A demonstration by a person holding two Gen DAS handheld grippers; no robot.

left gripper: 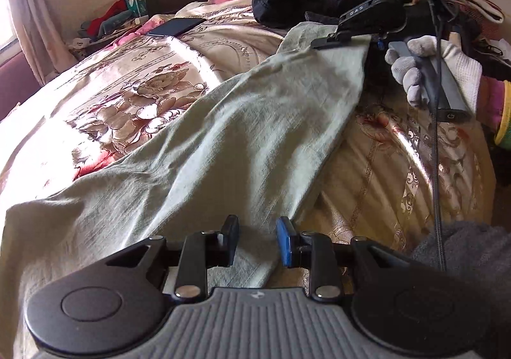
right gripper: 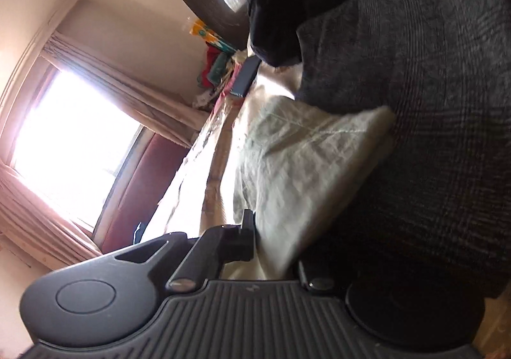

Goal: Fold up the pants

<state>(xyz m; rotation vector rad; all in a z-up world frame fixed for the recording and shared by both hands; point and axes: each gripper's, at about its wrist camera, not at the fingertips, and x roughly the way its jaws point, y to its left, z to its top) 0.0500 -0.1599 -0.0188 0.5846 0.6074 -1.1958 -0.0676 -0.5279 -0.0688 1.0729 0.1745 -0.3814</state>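
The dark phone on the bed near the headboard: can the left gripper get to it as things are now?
Probably yes. The phone lies uncovered on the bedspread, and nothing stands between it and the left gripper. But that gripper sits over the near end of the pants, and the phone is far across the bed.

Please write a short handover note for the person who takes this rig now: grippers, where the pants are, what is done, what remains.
Left gripper: jaws part open around the near end of the pale green pants; whether the pads pinch the cloth I cannot tell.
Right gripper: shut on the far corner of the pants, held by a gloved hand.
Pants lie stretched along the floral bedspread, between both grippers.
Done: both ends taken up. Left: no fold visible yet; probably bring one end over the other.
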